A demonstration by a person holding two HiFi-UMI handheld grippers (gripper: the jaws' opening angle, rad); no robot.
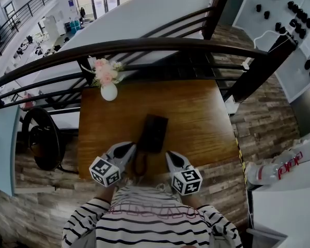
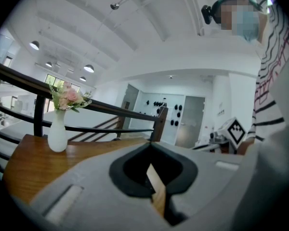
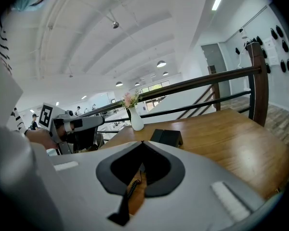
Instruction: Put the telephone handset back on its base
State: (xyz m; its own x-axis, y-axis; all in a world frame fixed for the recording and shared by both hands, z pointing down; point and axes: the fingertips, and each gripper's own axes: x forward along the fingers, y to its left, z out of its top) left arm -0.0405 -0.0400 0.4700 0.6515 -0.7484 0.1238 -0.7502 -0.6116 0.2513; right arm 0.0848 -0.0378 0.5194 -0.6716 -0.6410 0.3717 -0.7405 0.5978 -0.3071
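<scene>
1. Your left gripper [image 1: 130, 148] is at the near edge of the table [image 1: 206, 118], jaws pressed together, holding nothing.
2. Your right gripper [image 1: 171, 156] is the same: closed and empty.
3. The black telephone [image 1: 154, 133] lies mid-table, just beyond both tips; its cord [image 1: 139, 165] curls between them.
4. A vase [image 1: 108, 91] stands at the far left corner.

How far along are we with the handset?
Done: cannot tell. The telephone sits on the table, but whether it is hung up is unclear. In hand: nothing; left claw and right claw are shut, empty, short of it. Left: possibly hanging it up.
</scene>
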